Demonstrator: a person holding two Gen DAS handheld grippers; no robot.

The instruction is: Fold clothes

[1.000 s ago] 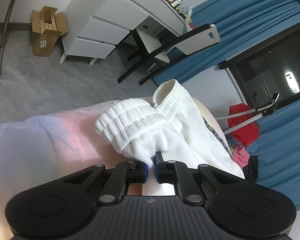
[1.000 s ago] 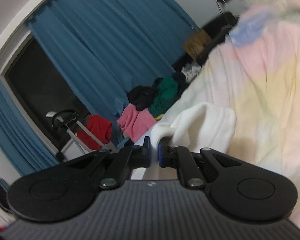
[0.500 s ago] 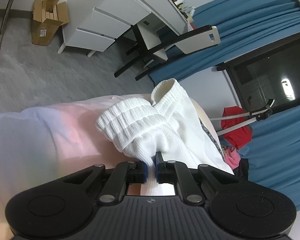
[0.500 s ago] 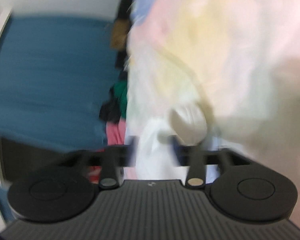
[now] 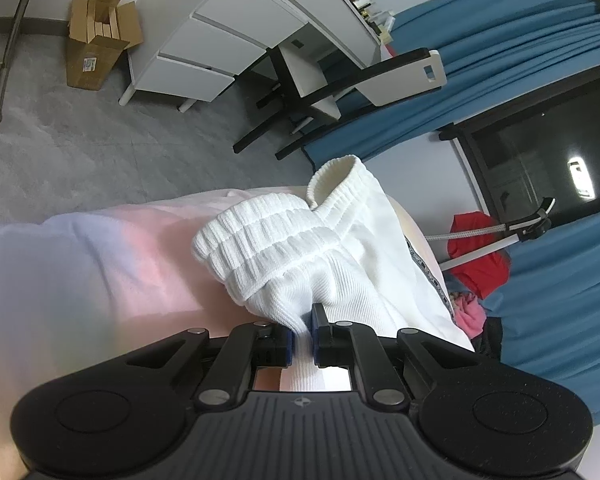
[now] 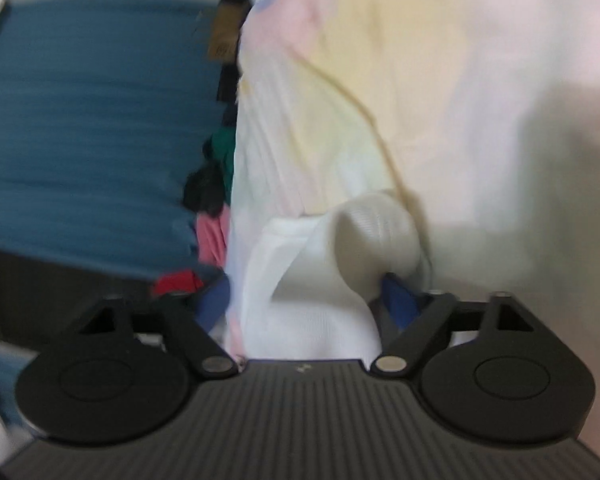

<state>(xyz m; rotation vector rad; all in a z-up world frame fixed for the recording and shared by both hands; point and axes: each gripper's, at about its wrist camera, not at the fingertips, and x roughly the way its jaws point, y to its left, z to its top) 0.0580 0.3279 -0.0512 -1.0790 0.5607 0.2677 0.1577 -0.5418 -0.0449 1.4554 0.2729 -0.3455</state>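
Observation:
A white ribbed knit garment (image 5: 300, 248) with a gathered elastic band lies bunched on a pastel pink, yellow and lilac bed cover (image 5: 100, 264). My left gripper (image 5: 303, 334) is shut on a fold of this garment near its band. In the blurred right wrist view my right gripper (image 6: 308, 300) is open, its blue pads spread wide on either side of the white garment (image 6: 312, 312), whose rolled edge rises between them over the bed cover (image 6: 480, 80).
A white drawer desk (image 5: 220, 32), a black and white chair (image 5: 340, 80) and a cardboard box (image 5: 96, 44) stand on grey floor. Blue curtains (image 5: 520, 32) frame a dark window. A pile of coloured clothes (image 6: 212, 200) lies beside the bed.
My right gripper has opened and let go of the white garment, and its view has swung towards the bed cover. My left gripper stays shut on the garment, almost still.

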